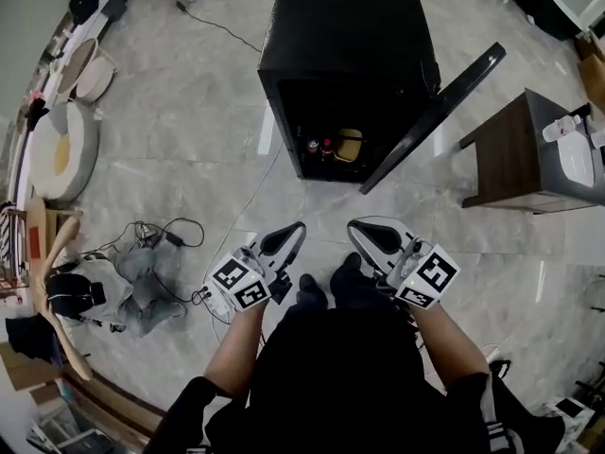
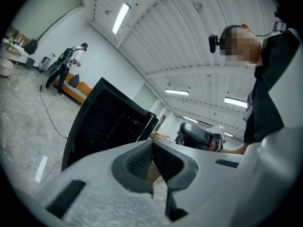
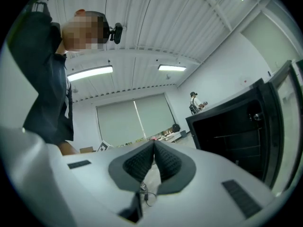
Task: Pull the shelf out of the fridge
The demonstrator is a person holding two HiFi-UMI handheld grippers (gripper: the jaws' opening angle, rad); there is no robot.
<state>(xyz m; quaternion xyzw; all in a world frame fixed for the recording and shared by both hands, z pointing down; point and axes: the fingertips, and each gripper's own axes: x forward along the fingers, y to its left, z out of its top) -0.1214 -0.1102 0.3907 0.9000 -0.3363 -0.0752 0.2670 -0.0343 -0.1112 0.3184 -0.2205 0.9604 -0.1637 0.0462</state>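
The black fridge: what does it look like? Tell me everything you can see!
The fridge is a small, glossy black box standing upright on the grey marble-look floor. Its door hangs wide open on the head view's right. The inside is dark; thin shelf lines cross it. At the bottom sit two small bottle-like things and something yellowish.

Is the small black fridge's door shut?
No, the small black fridge stands on the floor with its door swung wide open.

Lab-like hall, marble floor (image 1: 189, 93), ceiling strip lights (image 2: 121, 17), loose cables (image 1: 156, 230)
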